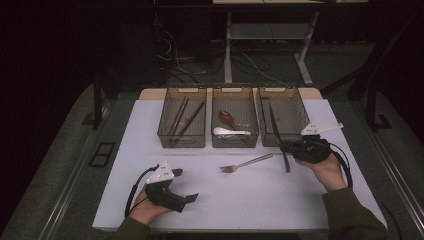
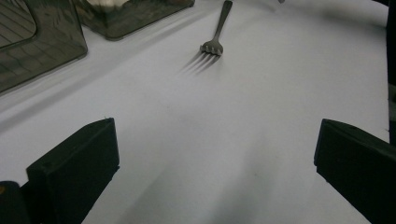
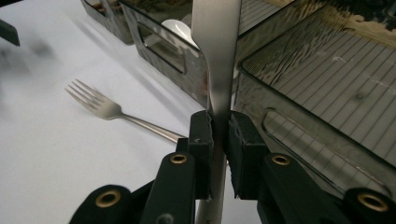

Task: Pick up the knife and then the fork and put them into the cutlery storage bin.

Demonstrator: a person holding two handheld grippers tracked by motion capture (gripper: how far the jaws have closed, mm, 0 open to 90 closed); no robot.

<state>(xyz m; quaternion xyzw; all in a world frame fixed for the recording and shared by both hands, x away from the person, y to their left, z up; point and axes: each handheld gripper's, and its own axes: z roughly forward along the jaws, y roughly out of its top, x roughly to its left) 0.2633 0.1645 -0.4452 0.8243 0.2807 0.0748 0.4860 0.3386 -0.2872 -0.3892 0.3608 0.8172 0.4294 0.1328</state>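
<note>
My right gripper (image 1: 291, 147) (image 3: 219, 125) is shut on a metal table knife (image 1: 276, 127) (image 3: 216, 56). It holds the knife at the front wall of the right-hand bin (image 1: 282, 90) (image 3: 327, 70). One end of the knife reaches over that bin and the other hangs over the white table. A metal fork (image 1: 245, 163) (image 2: 215, 28) (image 3: 107, 109) lies on the table in front of the middle bin, left of my right gripper. My left gripper (image 1: 192, 197) (image 2: 217, 140) rests near the front left of the table, jaws wide open with nothing between them.
Three see-through bins stand in a row at the back of the white table (image 1: 250, 200). The left bin (image 1: 182, 90) holds brown chopsticks (image 1: 182, 120). The middle bin (image 1: 235, 145) holds a brown spoon (image 1: 227, 117) and a white spoon (image 1: 227, 132).
</note>
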